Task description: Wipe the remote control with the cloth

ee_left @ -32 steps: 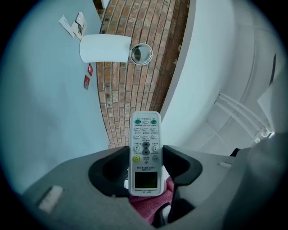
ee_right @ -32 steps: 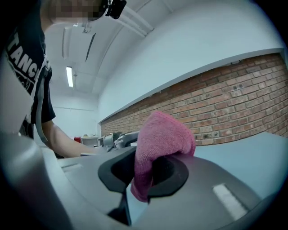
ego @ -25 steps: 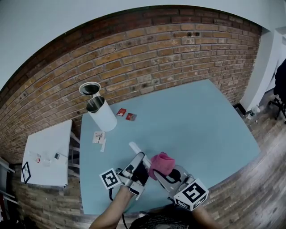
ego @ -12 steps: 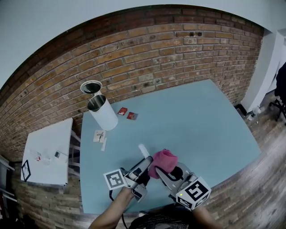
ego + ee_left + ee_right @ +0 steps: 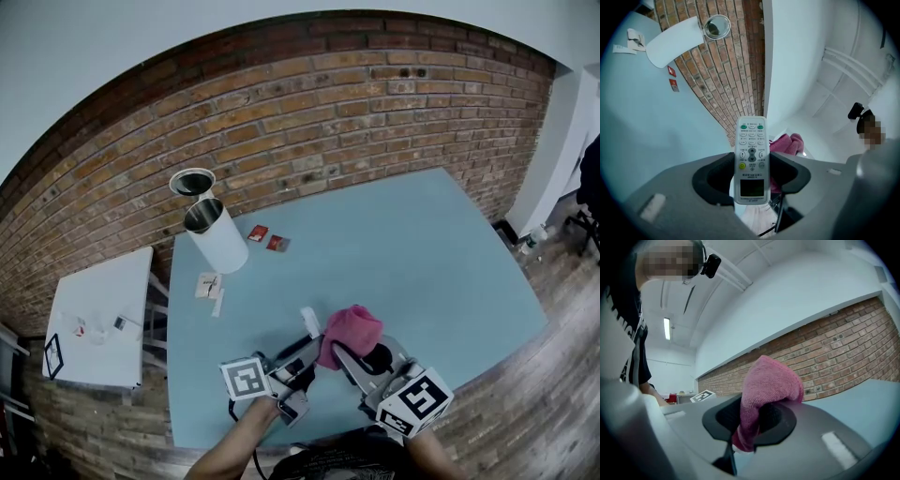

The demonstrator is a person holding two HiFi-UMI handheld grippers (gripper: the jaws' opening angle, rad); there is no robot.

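pink cloth (image 5: 352,328) pinched in right gripper (image 5: 750,420) lies just right of the remote (image 5: 751,154); left gripper (image 5: 751,177) clamps it, tip pointing away

We find open desk (image 5: 422,253) ahead and to our right. Near its far left corner a white canister (image 5: 217,242), two red packets (image 5: 265,239) and paper scraps (image 5: 208,286) obstruct; the brick wall (image 5: 328,122) bounds the far edge.

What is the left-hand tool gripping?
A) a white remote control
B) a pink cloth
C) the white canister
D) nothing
A: the left gripper has its jaws closed on the white remote control, while the pink cloth sits in the right gripper.
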